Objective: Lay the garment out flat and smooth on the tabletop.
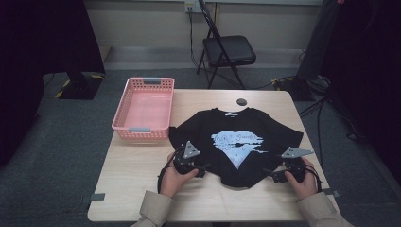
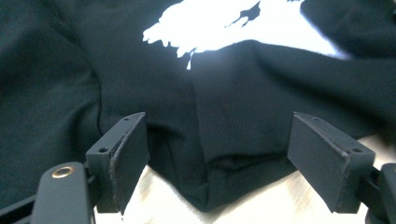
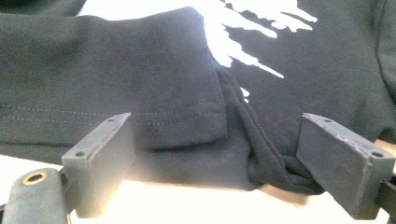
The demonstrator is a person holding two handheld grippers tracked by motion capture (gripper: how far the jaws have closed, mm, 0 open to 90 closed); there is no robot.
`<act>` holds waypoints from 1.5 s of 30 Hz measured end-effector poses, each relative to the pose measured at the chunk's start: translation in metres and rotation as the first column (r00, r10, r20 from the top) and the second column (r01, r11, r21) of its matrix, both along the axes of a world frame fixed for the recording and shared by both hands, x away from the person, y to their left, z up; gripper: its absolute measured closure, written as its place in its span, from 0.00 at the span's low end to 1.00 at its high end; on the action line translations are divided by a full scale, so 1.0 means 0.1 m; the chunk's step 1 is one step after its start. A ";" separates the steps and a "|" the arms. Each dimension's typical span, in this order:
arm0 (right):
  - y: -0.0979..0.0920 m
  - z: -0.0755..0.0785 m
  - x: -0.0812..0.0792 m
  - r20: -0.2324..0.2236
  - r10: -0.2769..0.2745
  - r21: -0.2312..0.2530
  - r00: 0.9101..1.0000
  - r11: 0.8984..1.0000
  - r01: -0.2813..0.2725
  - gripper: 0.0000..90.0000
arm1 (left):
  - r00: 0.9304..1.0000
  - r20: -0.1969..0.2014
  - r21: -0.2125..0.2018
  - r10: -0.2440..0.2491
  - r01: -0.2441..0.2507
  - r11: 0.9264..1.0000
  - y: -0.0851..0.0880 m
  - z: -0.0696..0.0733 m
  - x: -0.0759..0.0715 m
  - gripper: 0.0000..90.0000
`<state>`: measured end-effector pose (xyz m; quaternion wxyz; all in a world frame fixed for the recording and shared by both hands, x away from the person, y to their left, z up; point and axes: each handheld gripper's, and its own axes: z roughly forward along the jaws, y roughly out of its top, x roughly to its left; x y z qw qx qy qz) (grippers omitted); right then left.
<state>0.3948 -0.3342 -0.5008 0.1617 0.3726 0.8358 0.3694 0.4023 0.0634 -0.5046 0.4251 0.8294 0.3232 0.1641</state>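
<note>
Table (image 1: pixel 142 179), black shirt (image 1: pixel 236 142), seemingly folded.

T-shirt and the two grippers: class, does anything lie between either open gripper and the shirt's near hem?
Nothing visible does. The left gripper and right gripper both face the T-shirt hem directly over bare table.

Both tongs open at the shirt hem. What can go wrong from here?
1. The left tongs frame a bunched fold of the black T-shirt; closing may pinch several layers.
2. The right tongs face a flipped-over hem flap, so they may catch just that flap.
3. The pink basket touches the sleeve; pulling may nudge it.
</note>
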 end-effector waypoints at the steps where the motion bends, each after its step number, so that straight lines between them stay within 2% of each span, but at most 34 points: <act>1: 0.00 0.00 0.00 0.000 0.000 0.000 1.000 1.000 0.000 0.13 | 1.000 -0.004 0.011 0.001 -0.001 1.000 0.00 -0.02 0.00 0.21; 5: 0.00 0.00 0.00 -0.001 -0.001 0.000 1.000 1.000 0.001 0.13 | 1.000 -0.022 0.003 0.019 -0.019 1.000 0.00 -0.05 0.02 0.18; 13: 0.00 0.00 0.04 -0.001 0.005 -0.001 1.000 1.000 -0.005 0.13 | 1.000 -0.009 -0.013 0.020 -0.020 1.000 0.01 -0.07 0.12 0.16; 18: 0.01 0.00 0.13 -0.001 0.006 -0.003 1.000 1.000 -0.006 0.13 | 1.000 -0.005 -0.018 0.025 -0.025 1.000 0.00 -0.08 0.24 0.16; 24: -0.01 0.00 0.30 0.001 0.005 -0.004 1.000 1.000 -0.005 0.13 | 1.000 -0.003 -0.019 0.029 -0.029 0.999 -0.02 -0.08 0.37 0.16; 29: -0.02 0.00 0.37 -0.003 -0.002 -0.002 1.000 1.000 0.002 0.13 | 1.000 -0.006 -0.018 0.028 -0.028 0.999 -0.04 -0.08 0.43 0.16; 36: -0.02 0.00 0.37 -0.001 -0.001 -0.002 1.000 1.000 0.001 0.13 | 1.000 -0.021 -0.028 0.008 -0.009 1.000 0.03 -0.06 0.37 0.18; 41: -0.01 0.00 0.36 -0.001 -0.011 -0.001 1.000 1.000 0.011 0.13 | 1.000 -0.011 -0.002 -0.009 0.009 1.000 0.13 -0.01 0.23 0.18; 45: -0.01 0.00 0.36 0.001 -0.021 0.008 1.000 1.000 0.021 0.14 | 0.999 -0.010 0.010 -0.031 0.031 0.999 0.16 -0.06 0.13 0.18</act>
